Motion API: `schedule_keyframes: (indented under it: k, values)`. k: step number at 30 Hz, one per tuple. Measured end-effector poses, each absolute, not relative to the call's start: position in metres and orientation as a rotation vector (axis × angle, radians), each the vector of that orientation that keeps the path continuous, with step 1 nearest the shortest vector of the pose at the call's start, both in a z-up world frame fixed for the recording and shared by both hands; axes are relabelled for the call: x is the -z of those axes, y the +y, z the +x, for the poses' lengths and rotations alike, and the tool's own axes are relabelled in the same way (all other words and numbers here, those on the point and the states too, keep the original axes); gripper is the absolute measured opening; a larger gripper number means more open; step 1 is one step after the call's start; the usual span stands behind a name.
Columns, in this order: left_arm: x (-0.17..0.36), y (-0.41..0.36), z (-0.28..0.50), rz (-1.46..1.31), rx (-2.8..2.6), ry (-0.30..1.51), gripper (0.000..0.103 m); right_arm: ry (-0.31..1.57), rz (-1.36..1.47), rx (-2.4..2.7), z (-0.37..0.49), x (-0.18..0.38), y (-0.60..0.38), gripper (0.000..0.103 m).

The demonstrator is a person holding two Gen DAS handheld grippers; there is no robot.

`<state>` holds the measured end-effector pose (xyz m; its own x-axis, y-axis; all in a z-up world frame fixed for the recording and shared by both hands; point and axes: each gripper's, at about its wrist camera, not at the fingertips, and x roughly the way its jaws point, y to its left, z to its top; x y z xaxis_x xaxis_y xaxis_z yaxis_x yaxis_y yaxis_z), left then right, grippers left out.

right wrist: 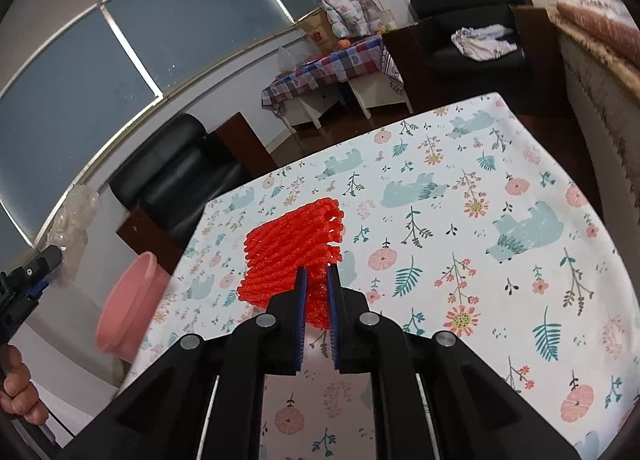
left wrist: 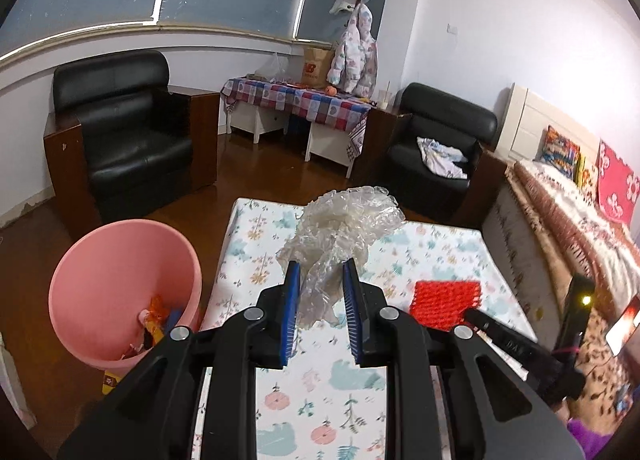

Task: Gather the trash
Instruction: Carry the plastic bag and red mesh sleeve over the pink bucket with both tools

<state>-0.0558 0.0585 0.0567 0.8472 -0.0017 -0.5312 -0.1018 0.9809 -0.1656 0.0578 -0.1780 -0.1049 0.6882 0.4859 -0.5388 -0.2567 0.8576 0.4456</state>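
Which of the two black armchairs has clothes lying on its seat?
The armchair beside the bed, with a crumpled white cloth on it. The other armchair, behind the pink bin, has a bare seat.

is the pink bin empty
No, the pink bin beside the table already holds several colourful scraps at its bottom.

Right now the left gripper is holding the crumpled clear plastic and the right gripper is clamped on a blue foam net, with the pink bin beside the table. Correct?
Not quite: the foam net is red, not blue, as the right wrist view shows. The rest holds: the left gripper holds the crumpled clear plastic, the right gripper is clamped on the net, and the pink bin stands beside the table.
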Motion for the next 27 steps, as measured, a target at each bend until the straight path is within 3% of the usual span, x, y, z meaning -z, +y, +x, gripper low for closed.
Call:
schedule_keyframes:
  k: [11, 27]
  values:
    - [-0.029, 0.075, -0.076, -0.113, -0.128, 0.558, 0.021, 0.737, 0.255, -0.422, 0.060, 0.098, -0.143, 0.009]
    - [-0.017, 0.155, -0.109, -0.131, -0.336, 0.488, 0.021, 0.574, 0.019, -0.672, 0.048, 0.020, 0.016, 0.010]
